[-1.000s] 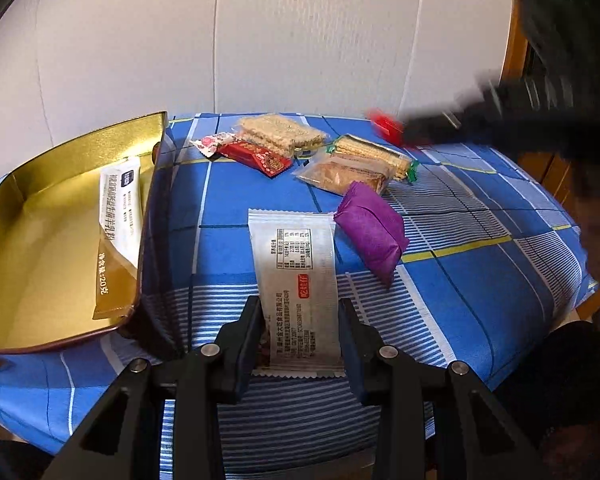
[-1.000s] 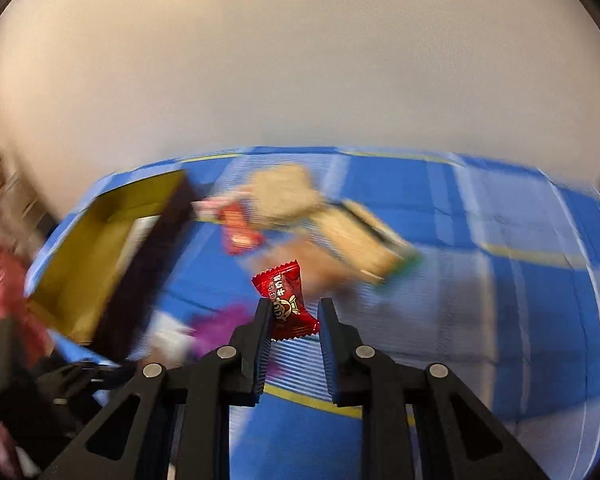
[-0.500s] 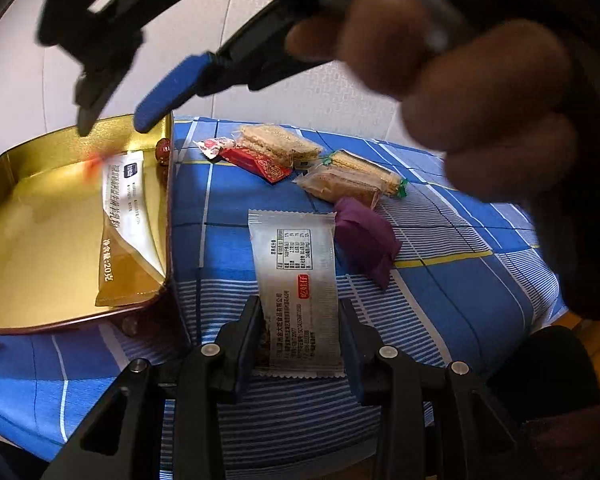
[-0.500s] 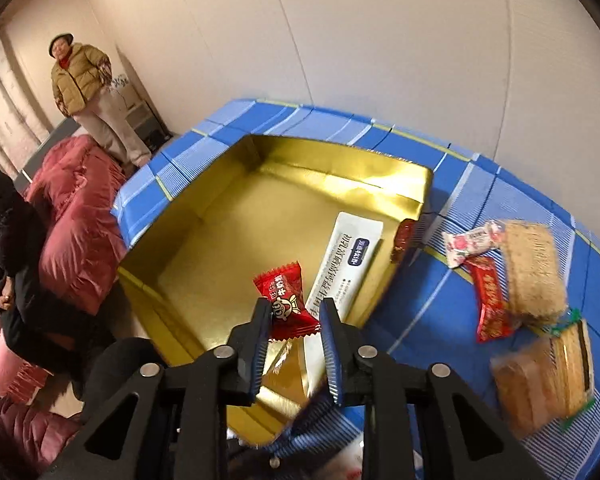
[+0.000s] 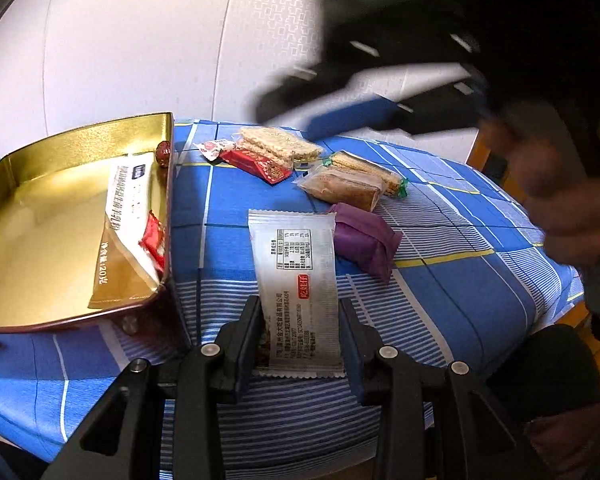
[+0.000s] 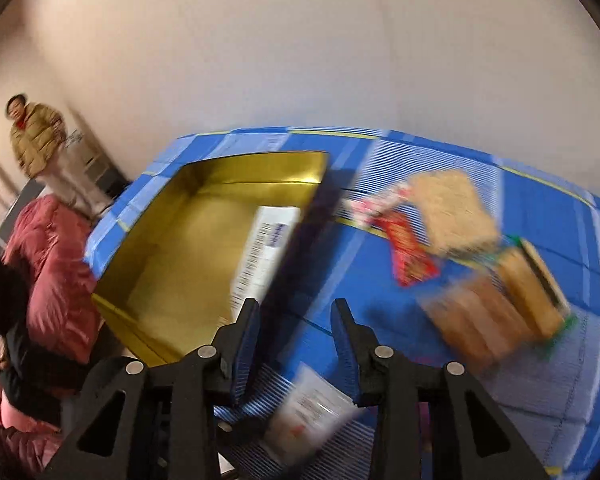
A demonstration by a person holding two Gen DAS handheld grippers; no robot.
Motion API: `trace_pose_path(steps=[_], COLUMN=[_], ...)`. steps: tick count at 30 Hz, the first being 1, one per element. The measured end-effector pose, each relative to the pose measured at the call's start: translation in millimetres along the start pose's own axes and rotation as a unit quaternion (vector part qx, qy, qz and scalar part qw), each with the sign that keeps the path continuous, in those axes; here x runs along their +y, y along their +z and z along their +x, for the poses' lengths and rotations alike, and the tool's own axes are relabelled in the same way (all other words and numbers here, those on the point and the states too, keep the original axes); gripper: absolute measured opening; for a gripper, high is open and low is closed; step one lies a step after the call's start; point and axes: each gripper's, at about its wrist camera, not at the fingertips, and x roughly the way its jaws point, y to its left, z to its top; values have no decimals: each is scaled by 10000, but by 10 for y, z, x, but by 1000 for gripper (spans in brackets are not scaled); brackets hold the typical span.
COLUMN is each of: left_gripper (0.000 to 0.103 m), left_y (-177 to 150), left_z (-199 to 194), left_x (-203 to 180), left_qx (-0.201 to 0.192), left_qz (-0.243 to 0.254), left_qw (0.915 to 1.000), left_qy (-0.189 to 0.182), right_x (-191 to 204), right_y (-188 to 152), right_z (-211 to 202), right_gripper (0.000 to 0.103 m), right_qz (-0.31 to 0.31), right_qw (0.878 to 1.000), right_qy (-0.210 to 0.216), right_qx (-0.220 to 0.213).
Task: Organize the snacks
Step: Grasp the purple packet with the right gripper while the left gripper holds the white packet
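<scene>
The table (image 5: 460, 300), under a blue checked cloth, carries everything. On its left side sits the gold tin (image 5: 32, 240), open, with a long white-and-gold sachet (image 5: 128, 216) leaning against its right wall and a small red candy (image 5: 154, 240) lying just beside the sachet against that same wall.

Out on the cloth the loose snacks lie in a cluster: two sesame bars (image 5: 278, 146) at the far side, a brown cake (image 5: 342, 188) and a green-edged wafer (image 5: 370, 170) to their right, a flat red packet (image 5: 262, 164) with a pink-white sweet (image 5: 216, 148) beside it, and a purple pouch (image 5: 364, 240) nearer in.

The white packet (image 5: 296, 280) is the thing in play. It lies flat on the cloth, touching the purple pouch on its right edge, its long axis running straight away from the left gripper (image 5: 300, 336) along the line of the fingers. Its near end sits between that gripper's jaws, which stand about as wide as the packet; they may be touching its edges, but no squeeze shows, so I read them as not yet closed.

The right gripper (image 6: 294, 334) hangs above the tin's edge, jaws apart and empty; its view is badly smeared. The tin lies to the left of the packet, so the left gripper is the nearer one for carrying it across.
</scene>
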Motion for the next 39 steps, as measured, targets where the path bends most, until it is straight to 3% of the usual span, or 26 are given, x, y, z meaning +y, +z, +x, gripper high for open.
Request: trace_pose_path(steps=[10, 15, 26, 39], left_gripper=[38, 38, 37, 37], left_y=[36, 76, 112, 228], left_z=[30, 63, 96, -54], left_x=[-31, -45, -79, -146], left_qx=[38, 137, 336, 216], left_qz=[58, 13, 40, 155], left_qw=[9999, 9997, 9990, 9994], left_qy=[121, 190, 305, 225], right_x=[-731, -883, -965, -942], right_y=[-698, -971, -1172, -1150], right_z=[-304, -263, -365, -323], right_gripper=[38, 43, 45, 46], right_qz=[951, 1348, 1526, 1345], right_qw=[9914, 9872, 9834, 9866], right_qy=[-892, -835, -430, -503], right_qx=[-99, -157, -887, -774])
